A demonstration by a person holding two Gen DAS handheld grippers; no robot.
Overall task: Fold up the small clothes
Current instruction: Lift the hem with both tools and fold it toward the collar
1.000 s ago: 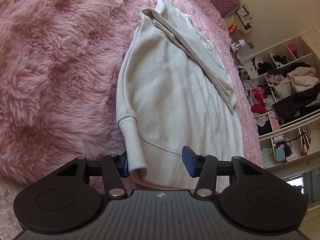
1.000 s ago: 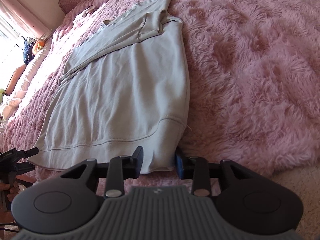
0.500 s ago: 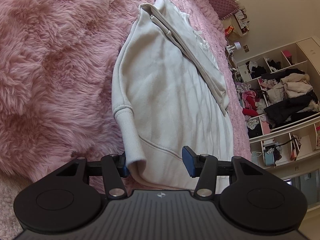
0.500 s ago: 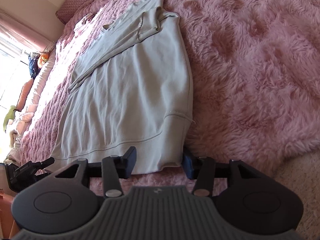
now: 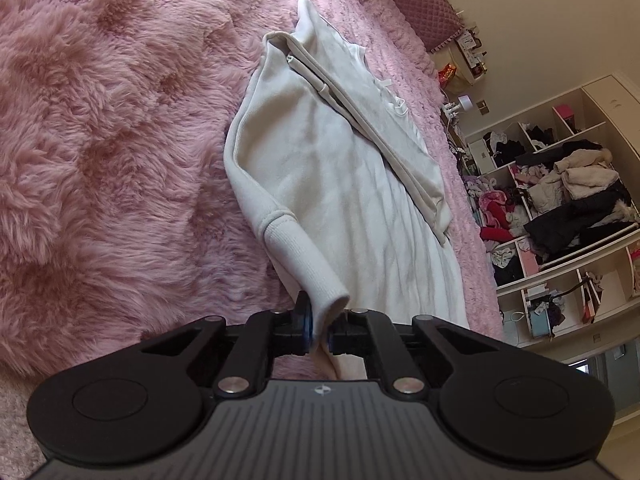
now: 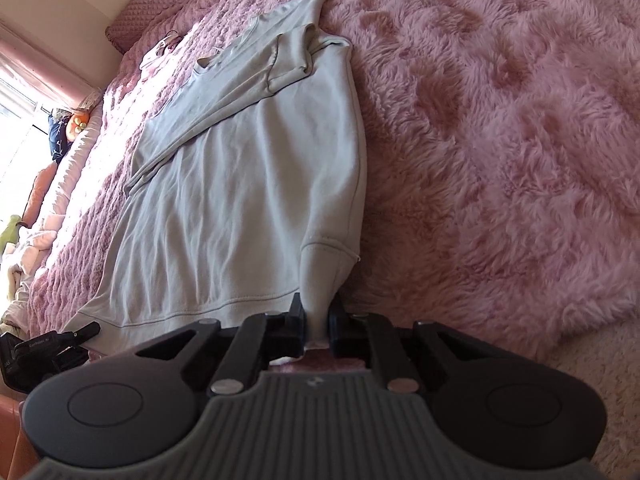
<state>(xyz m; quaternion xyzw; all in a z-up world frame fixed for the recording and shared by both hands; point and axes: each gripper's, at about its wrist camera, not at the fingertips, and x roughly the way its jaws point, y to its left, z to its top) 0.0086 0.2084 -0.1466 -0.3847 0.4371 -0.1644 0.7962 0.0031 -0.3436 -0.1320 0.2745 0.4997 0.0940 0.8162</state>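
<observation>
A cream sweatshirt (image 5: 320, 184) lies flat on a fluffy pink blanket (image 5: 100, 140), one sleeve (image 5: 380, 136) folded across its chest. My left gripper (image 5: 318, 334) is closing its jaws on the ribbed hem corner (image 5: 300, 256), which rises off the blanket into the pads. In the right wrist view the same sweatshirt (image 6: 240, 184) stretches away from me. My right gripper (image 6: 318, 328) is closing on the opposite hem corner (image 6: 320, 280), pinched between its pads and pulled up into a peak. The left gripper's black tip (image 6: 86, 330) shows at the hem's far end.
Open white shelves (image 5: 560, 200) stuffed with clothes stand to the right of the bed. A quilted pink headboard cushion (image 5: 412, 0) lies beyond the sweatshirt. A bright window (image 6: 16, 92) and soft toys (image 6: 76, 120) line the bed's far side.
Both grippers went from open around the hem corners to closed on them. The ribbed corner on the left and the corner on the right now lift off the blanket.
</observation>
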